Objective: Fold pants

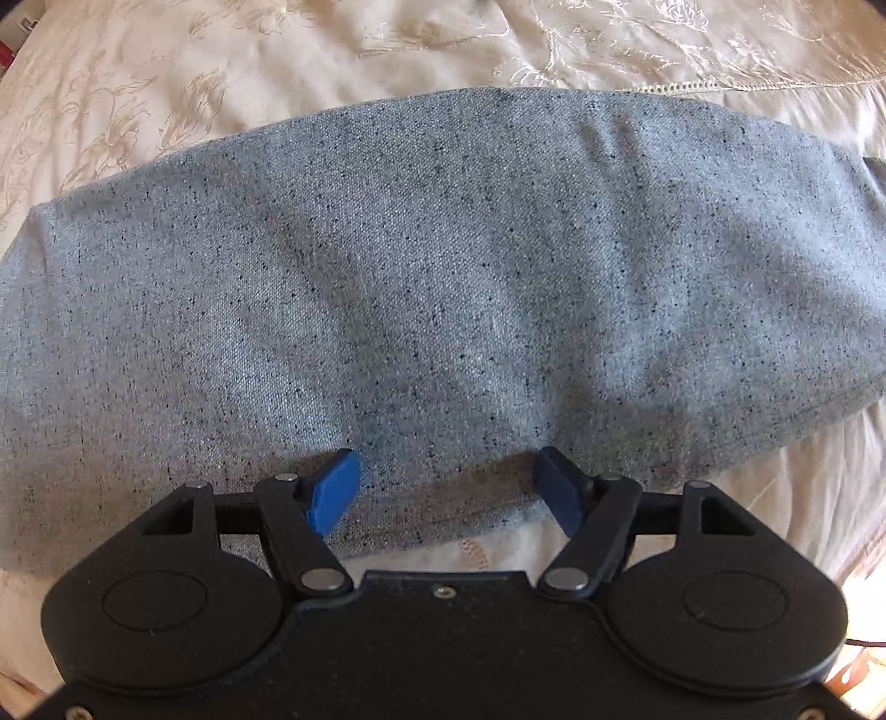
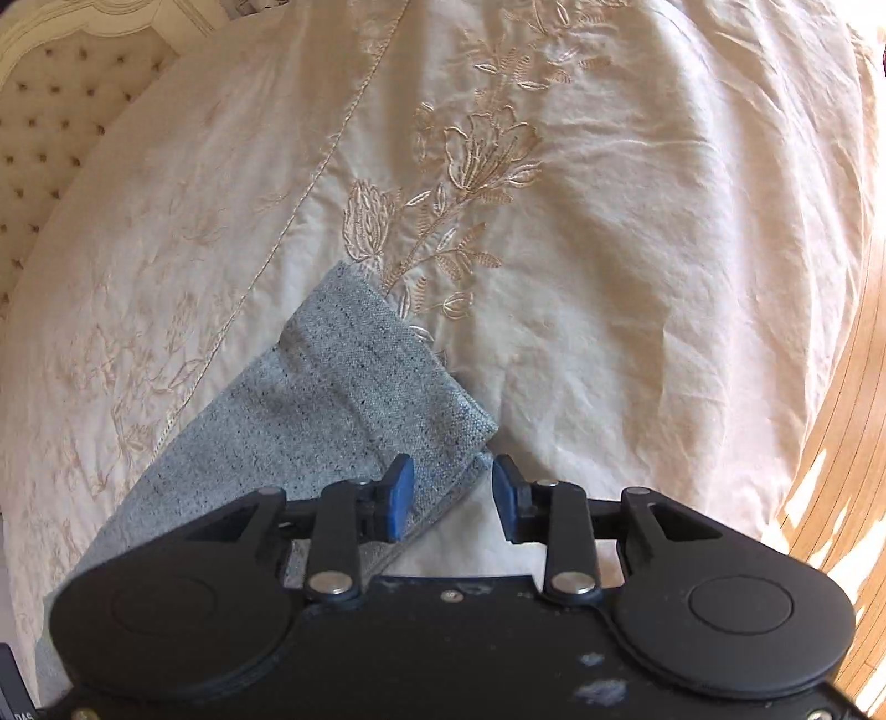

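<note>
The pants (image 1: 432, 266), a speckled blue-grey woven cloth, lie flat on a cream bedspread (image 1: 387, 50) embroidered with pale flowers. From the left wrist camera the cloth spreads as a broad band across the whole width of the view, its far edge a smooth fold line toward the middle of the bed and its near edge running just under the tool. The left gripper (image 1: 448, 487) hangs over that near edge with its jaws spread wide; the blue pads (image 1: 335, 493) stand apart with only the cloth's border and a strip of bedspread below and between them, and neither pad presses on the fabric, so the tool is released. From the right wrist camera one narrow end of the pants (image 2: 354, 399) shows, a hemmed end pointing up and away across the bedspread (image 2: 609, 277), with its corner reaching to the tool. The right gripper (image 2: 454, 493) is also let go: its jaws stand parted, the pad on the left of the view lies over the hem's edge, the other pad stands over bare bedspread, and the cloth's corner sits in the gap without being pinched. A tufted headboard (image 2: 50, 127) shows at the upper left corner of this view, and a sunlit wooden floor (image 2: 841, 471) runs beyond the bed's right edge.
</note>
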Available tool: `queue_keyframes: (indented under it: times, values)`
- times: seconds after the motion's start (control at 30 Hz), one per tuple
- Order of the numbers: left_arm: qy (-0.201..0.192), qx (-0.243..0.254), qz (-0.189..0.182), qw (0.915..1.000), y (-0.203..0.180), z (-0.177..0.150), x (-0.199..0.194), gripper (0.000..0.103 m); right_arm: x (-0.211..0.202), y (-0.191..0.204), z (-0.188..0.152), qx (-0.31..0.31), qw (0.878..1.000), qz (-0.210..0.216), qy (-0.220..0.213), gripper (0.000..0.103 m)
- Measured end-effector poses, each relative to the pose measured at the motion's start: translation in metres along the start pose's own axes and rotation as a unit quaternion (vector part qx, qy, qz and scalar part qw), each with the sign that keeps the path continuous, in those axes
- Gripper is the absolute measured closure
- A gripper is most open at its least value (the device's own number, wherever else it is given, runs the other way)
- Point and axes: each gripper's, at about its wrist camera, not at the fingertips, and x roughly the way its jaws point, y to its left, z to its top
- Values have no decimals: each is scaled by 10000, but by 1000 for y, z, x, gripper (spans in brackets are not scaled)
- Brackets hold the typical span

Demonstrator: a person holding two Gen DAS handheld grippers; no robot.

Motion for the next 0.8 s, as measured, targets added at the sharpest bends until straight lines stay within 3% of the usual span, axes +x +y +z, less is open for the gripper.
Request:
queue_keyframes:
  times: [0.33, 0.37, 0.47, 0.63, 0.8]
  values:
    - [169, -205, 105, 9996, 0, 3, -2, 29, 30, -17, 8, 478, 9971, 535, 240, 61]
    - [183, -228, 79, 9995, 1, 3, -3, 31, 30, -15, 11, 502, 9969, 551, 267, 65]
    - [256, -417, -39, 9988, 3, 12, -18, 42, 26, -11, 12, 369, 9966, 662, 337, 89]
    - [-239, -687, -208, 9971, 5, 52, -47, 41, 1, 8, 21, 74, 9970, 751, 164, 90]
    - [-229, -649, -146, 9975, -12, 100, -28, 41, -25, 26, 25, -314, 9954, 908, 14, 90]
